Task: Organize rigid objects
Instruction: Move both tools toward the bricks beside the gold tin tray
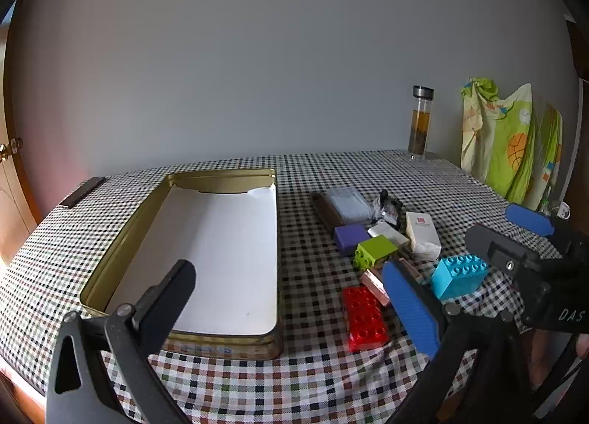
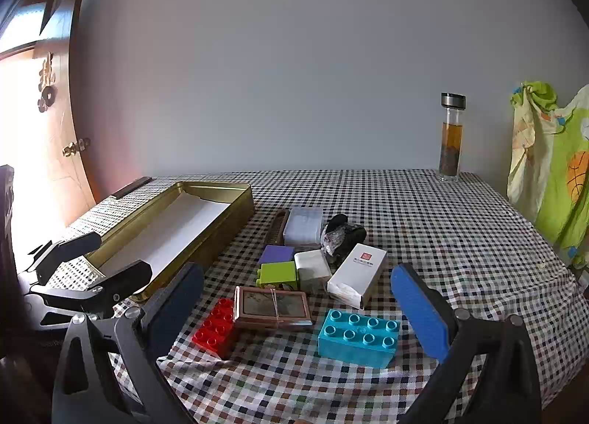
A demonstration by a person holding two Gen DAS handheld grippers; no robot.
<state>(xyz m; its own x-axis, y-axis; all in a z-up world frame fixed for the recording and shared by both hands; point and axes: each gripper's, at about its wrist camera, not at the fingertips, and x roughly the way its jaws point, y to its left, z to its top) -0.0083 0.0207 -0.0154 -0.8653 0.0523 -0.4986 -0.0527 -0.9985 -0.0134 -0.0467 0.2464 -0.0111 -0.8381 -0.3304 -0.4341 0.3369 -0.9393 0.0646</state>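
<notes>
Faintly, "DAS" on the right tool, jaws apart.

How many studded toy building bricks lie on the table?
3: red brick at the pile's near left, blue brick at its near right, green brick behind the framed picture. More may be hidden.

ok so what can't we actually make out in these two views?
- Pink framed box: left wrist view, mostly behind the left claw finger.
- Brown comb: right wrist view, partly behind the clear case.
- White carton label: too small to read in either view.
- Dark wrapped item: unidentifiable, blurred.
- Right claw: open, nothing gripped.
</notes>
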